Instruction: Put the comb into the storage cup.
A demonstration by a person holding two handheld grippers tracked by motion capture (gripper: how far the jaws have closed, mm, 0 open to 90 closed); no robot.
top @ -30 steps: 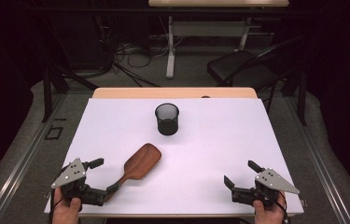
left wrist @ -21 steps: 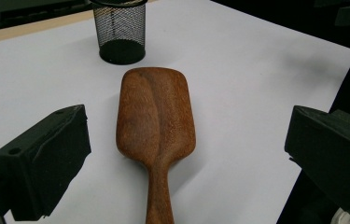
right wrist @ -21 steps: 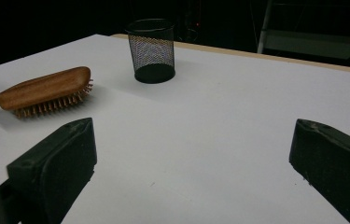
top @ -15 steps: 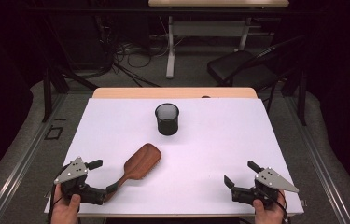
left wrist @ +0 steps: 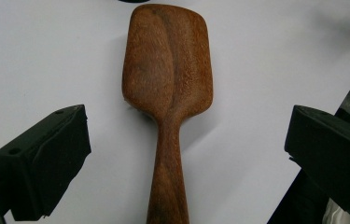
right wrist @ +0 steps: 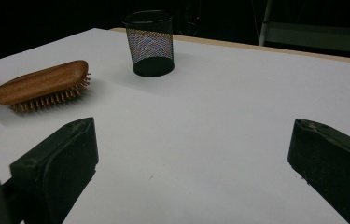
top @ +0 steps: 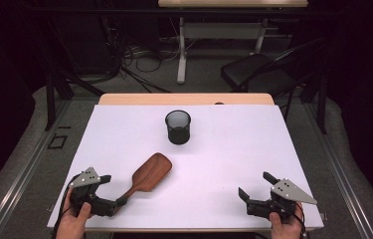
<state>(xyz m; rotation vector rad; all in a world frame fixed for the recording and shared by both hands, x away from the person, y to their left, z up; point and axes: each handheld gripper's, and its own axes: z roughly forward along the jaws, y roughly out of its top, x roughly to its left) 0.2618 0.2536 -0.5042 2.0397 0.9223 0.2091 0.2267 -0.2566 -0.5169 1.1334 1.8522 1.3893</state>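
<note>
A wooden brush (top: 149, 173) lay bristles-down on the white table (top: 233, 149), near its front left, with a mesh cup (top: 178, 126) farther back. The left gripper (top: 110, 190) stood spread around the brush handle without touching it. The right gripper (top: 255, 185) rested spread and empty at the front right.

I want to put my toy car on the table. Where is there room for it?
Lots of room! The widest bare patch is on the white table, between the mesh cup and the right gripper. The far left corner is bare too. It is busiest near the left gripper, where the wooden hairbrush lies.
</note>
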